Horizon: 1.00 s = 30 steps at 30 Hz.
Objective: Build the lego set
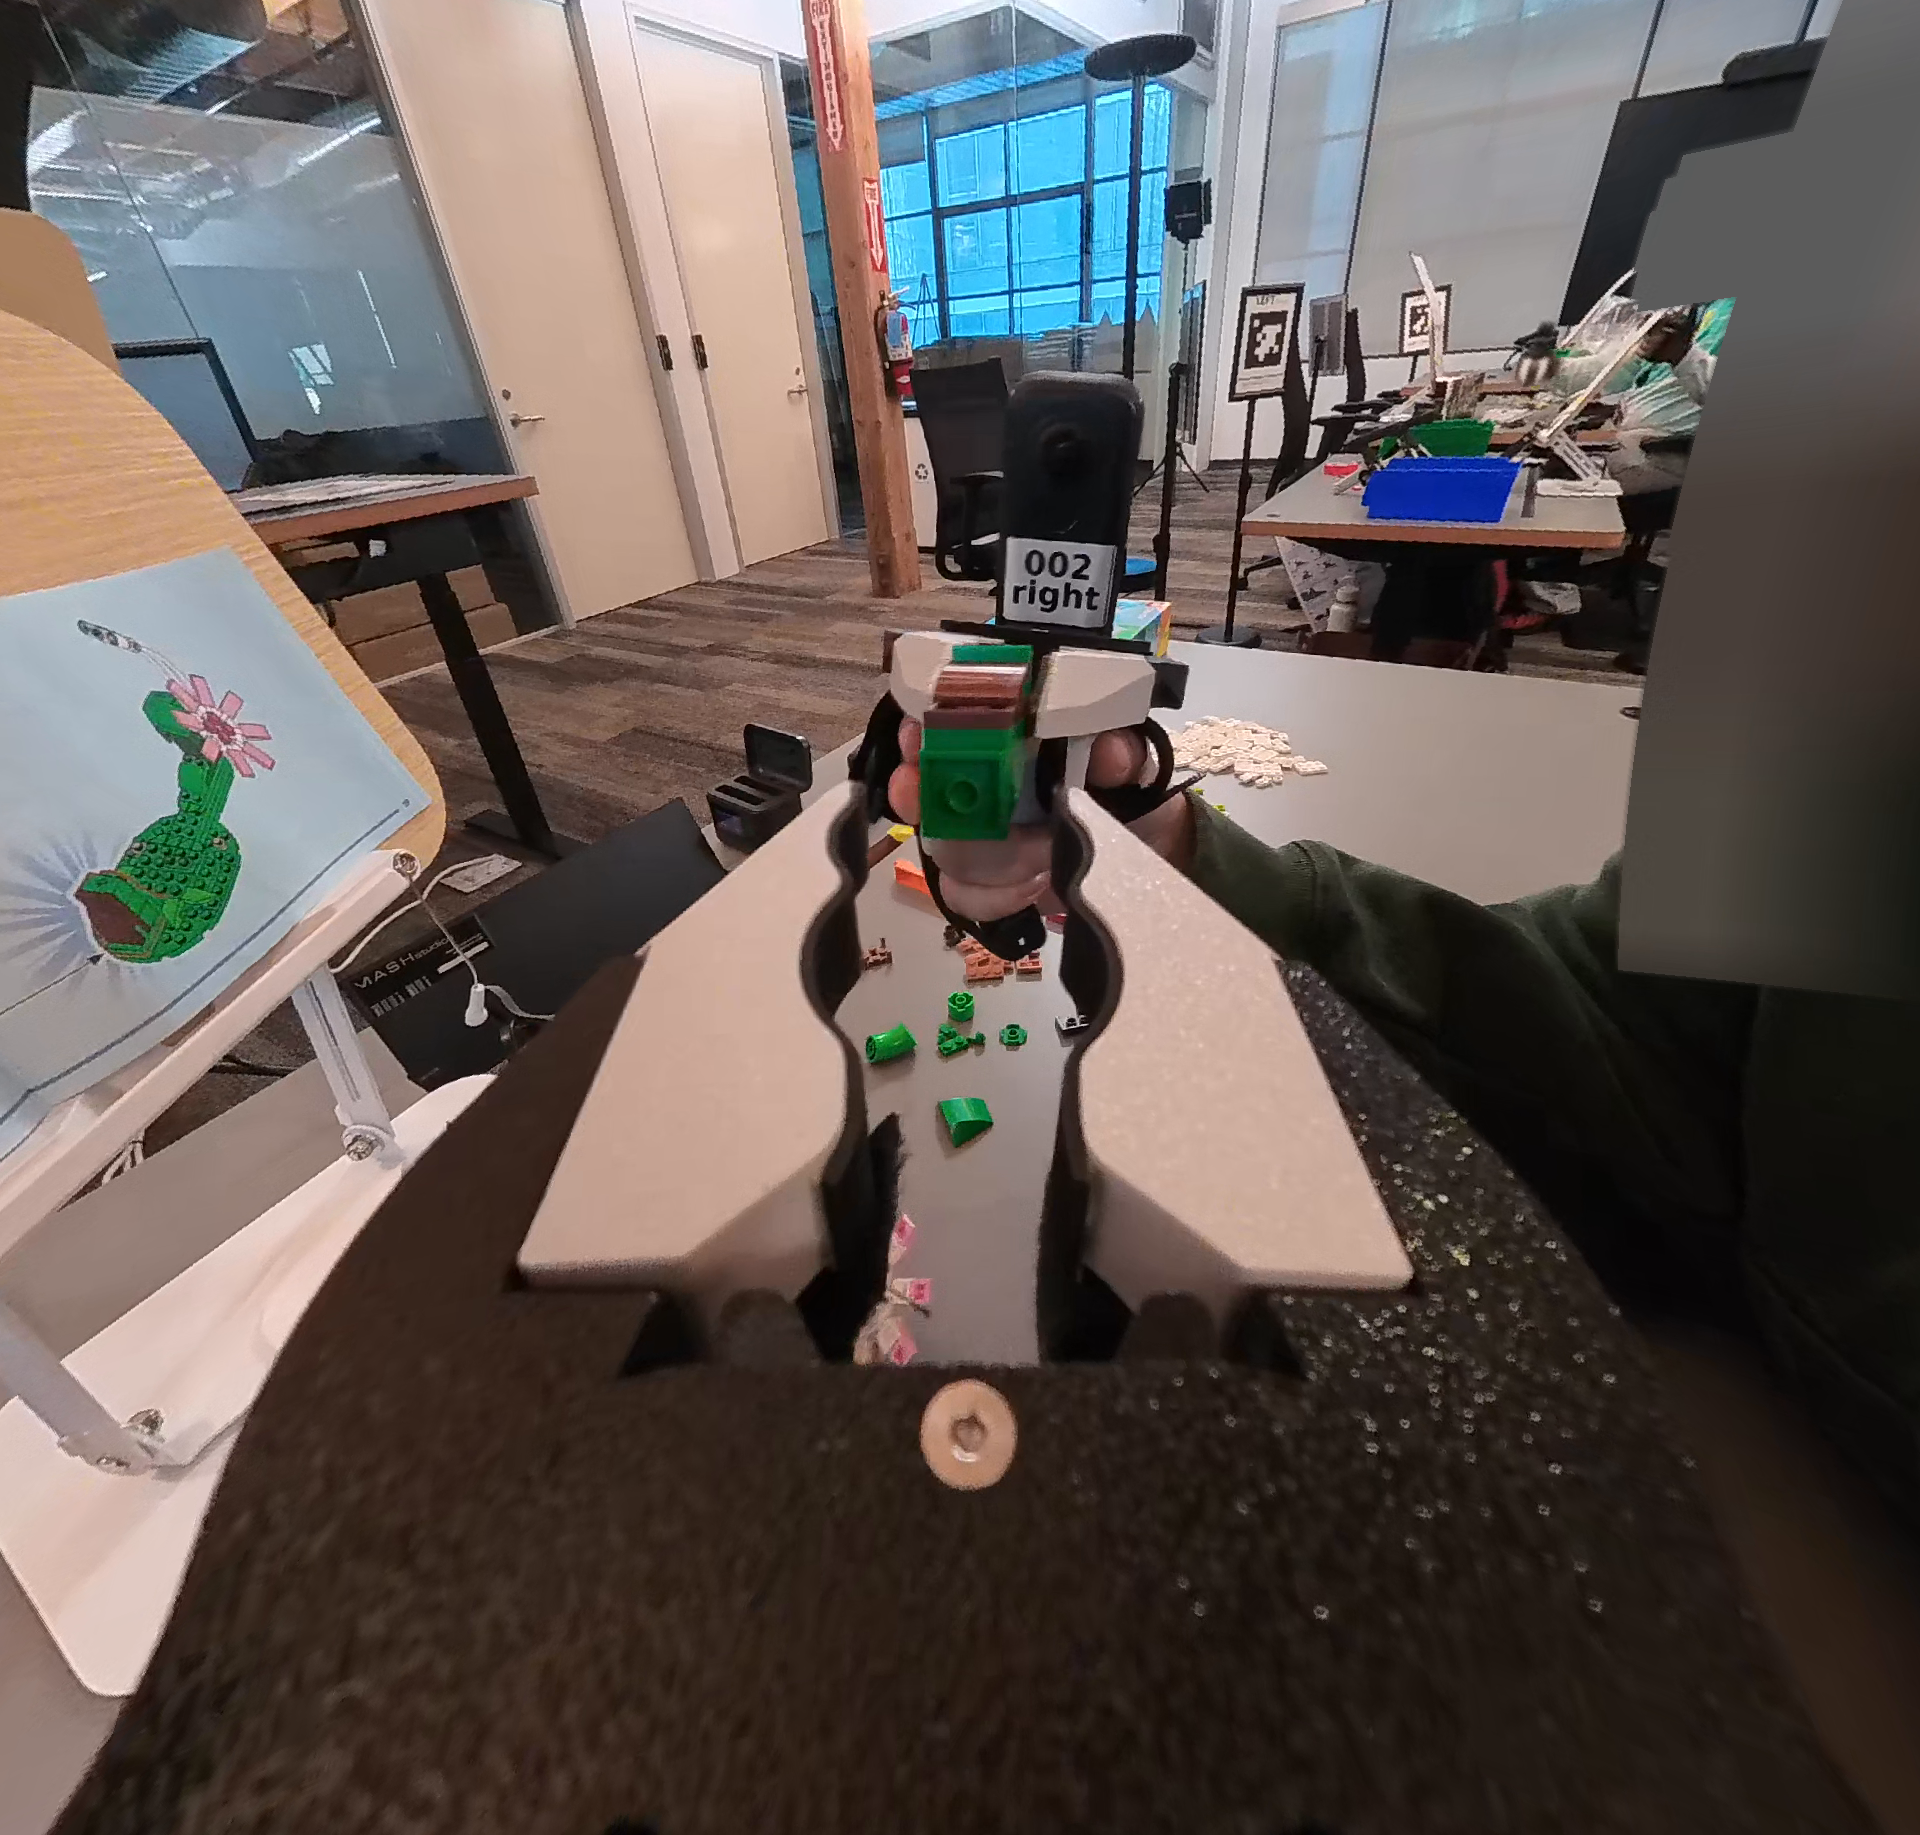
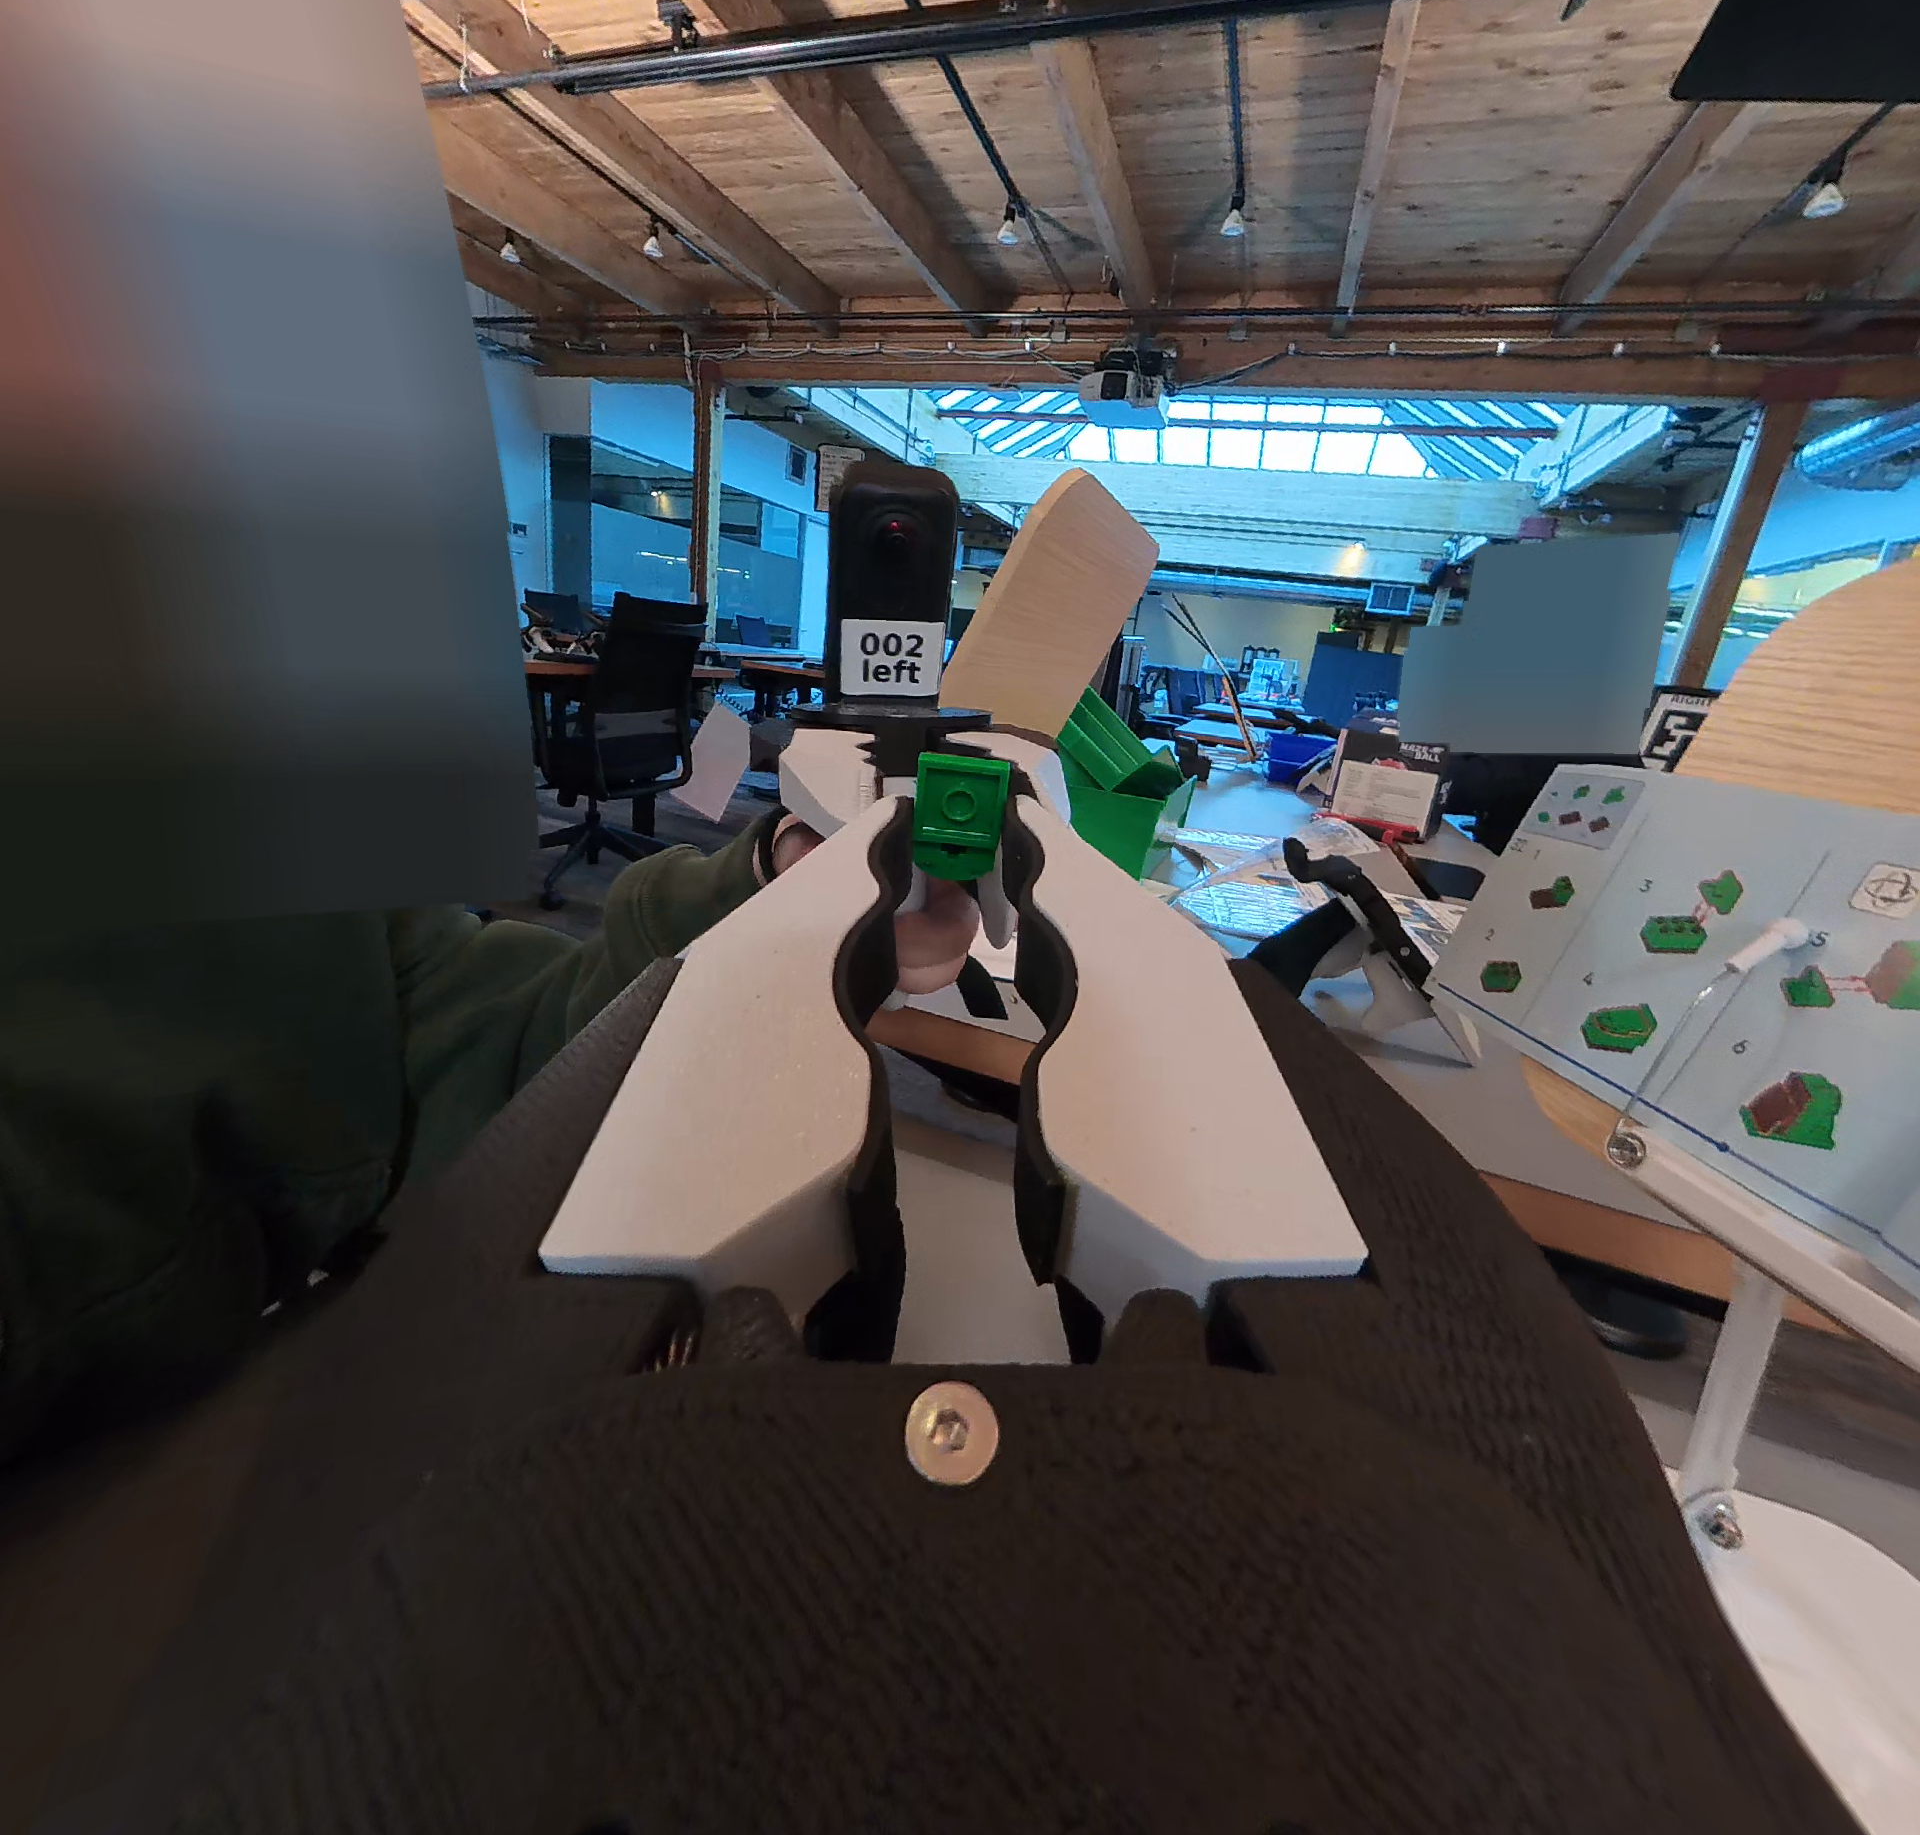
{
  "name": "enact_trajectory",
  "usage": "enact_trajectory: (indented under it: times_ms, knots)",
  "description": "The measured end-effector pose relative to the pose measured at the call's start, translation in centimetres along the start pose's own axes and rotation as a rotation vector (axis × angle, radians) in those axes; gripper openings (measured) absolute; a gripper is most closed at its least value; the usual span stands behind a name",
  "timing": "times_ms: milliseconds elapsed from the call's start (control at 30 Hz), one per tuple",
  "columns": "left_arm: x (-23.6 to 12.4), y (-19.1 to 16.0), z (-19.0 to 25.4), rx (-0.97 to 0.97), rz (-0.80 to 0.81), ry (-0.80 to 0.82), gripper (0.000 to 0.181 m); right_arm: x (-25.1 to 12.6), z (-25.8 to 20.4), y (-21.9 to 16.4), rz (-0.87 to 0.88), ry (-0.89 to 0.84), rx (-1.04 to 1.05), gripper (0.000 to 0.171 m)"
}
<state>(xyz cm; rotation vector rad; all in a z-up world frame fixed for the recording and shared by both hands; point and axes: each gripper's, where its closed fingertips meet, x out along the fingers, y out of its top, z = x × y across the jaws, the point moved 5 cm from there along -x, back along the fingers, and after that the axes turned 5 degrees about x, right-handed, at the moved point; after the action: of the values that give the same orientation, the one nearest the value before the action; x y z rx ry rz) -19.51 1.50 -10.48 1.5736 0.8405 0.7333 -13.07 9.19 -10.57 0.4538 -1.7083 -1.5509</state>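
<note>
My right gripper point(image 2: 958, 821) is shut on a small green and brown lego assembly point(image 2: 961, 806), held up in the air with a green studded face toward each camera. In the left wrist view the right gripper point(image 1: 1003, 682) faces me with the assembly point(image 1: 966, 783) sticking out of its fingers. My left gripper point(image 1: 961, 824) is open, its fingertips on either side of the assembly's green end with a gap on both sides. It also shows in the right wrist view point(image 2: 930, 779), behind the assembly. Loose green pieces point(image 1: 956, 1037) lie on the table below.
An instruction booklet point(image 1: 156, 798) on a white stand stands at the left, and also shows in the right wrist view point(image 2: 1714, 954). Brown pieces point(image 1: 987, 964), pink pieces point(image 1: 904, 1297) and a white pile point(image 1: 1247, 751) lie on the grey table point(image 1: 1434, 809). A green bin point(image 2: 1122, 798) stands behind. My left and right fingertips are right by each other.
</note>
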Motion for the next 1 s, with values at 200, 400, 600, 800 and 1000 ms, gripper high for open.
enact_trajectory:
  times_ms: [200, 400, 600, 800, 1000]
  knots:
    - [-0.14, 0.18, 0.08, 0.002, 0.012, -0.005, 0.03, 0.05, -0.18, 0.1, 0.005, -0.004, -0.04, 0.015]
    - [-0.19, 0.25, 0.13, 0.004, 0.015, -0.009, 0.03, 0.03, -0.32, 0.23, 0.014, -0.003, -0.063, 0.015]
    - [-0.32, 0.32, 0.1, 0.001, 0.019, -0.008, 0.03, 0.0, -0.33, 0.27, 0.024, -0.009, -0.081, 0.015]
    - [-0.46, 0.45, 0.01, -0.003, 0.028, 0.0, 0.03, -0.04, -0.42, 0.39, 0.043, -0.021, -0.105, 0.015]
    - [-0.64, 0.55, -0.19, -0.014, 0.039, 0.011, 0.03, 0.31, -0.22, 0.26, 0.037, -0.045, -0.137, 0.015]
